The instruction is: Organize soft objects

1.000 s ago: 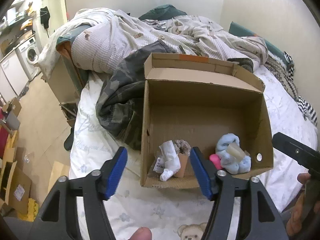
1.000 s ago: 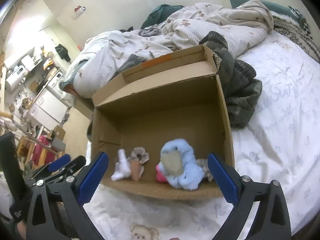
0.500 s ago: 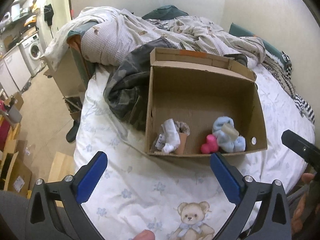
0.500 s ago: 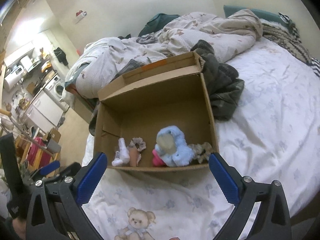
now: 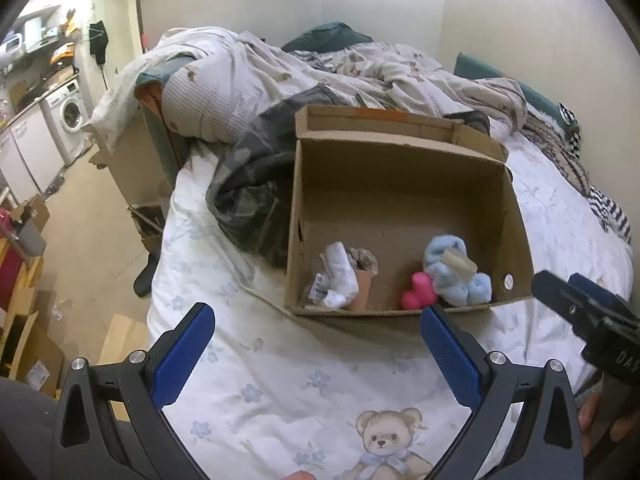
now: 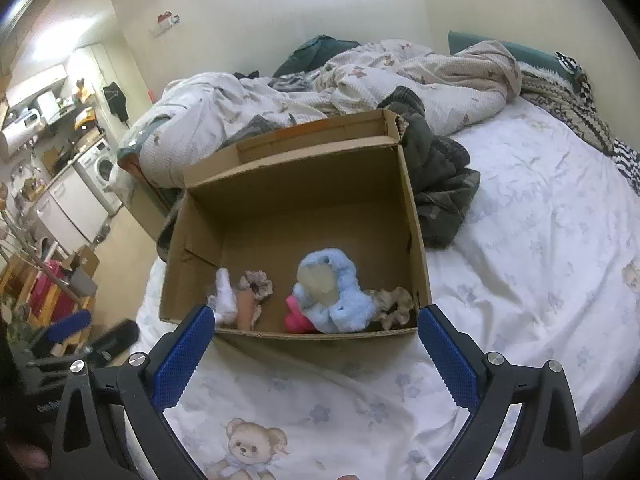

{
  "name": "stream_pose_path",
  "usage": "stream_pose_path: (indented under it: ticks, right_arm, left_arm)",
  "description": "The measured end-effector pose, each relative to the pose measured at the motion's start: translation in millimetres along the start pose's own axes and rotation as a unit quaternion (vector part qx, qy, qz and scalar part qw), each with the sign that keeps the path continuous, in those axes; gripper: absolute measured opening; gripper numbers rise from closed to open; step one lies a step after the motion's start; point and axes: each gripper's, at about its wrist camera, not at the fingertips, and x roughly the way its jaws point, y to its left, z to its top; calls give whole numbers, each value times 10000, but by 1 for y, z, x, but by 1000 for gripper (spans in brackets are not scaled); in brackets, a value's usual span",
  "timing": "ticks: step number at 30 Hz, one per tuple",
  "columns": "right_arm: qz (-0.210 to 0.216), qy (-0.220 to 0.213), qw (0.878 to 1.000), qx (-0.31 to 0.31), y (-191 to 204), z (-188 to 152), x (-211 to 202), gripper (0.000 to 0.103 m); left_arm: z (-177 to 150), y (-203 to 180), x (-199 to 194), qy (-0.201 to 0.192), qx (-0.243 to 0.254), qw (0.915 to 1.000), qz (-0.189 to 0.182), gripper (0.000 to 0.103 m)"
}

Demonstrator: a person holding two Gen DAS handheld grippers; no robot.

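1. The bed [image 5: 280, 380] carried everything; its printed sheet lay bare near the foot edge, where both tools hung.
2. The crumpled duvet [image 6: 360, 80] was heaped toward the head of the bed, and a dark camouflage garment [image 5: 252, 200] lay against the far-left side of the box.
3. The cardboard box [image 6: 414, 220] sat mid-bed, open side up, its low near wall facing the foot edge and both tools.
4. The blue plush toy [image 6: 340, 300] lay inside along that near wall, right of centre, its length running roughly side to side.
5. The pink soft piece [image 5: 418, 294] touched the plush on its left; a beige scrunchie [image 6: 396, 304] sat in the near-right corner of the box.
6. A white cloth bundle [image 5: 340, 276] and a brownish scrunchie [image 6: 256, 286] occupied the near-left corner, apart from the plush group.
7. The right gripper [image 6: 316, 356] hovered just short of the near wall with its jaws wide and empty; the plush lay straight ahead between them, so this hand looked the nearer.
8. The left gripper [image 5: 316, 352] was held with jaws equally wide and empty, nearer the foot edge, the white bundle ahead of it.
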Motion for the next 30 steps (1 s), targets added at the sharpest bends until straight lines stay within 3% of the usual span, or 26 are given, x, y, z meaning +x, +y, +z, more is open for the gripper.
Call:
stream_pose_path:
  ticks: [13, 30]
  right_arm:
    - [-354, 12, 9989, -303, 8, -5, 4, 103]
    - [-358, 25, 9990, -279, 7, -5, 5, 103]
  left_arm:
    - [1, 3, -5, -56, -70, 10000, -36, 102]
    - [0, 0, -5, -44, -57, 10000, -9, 102]
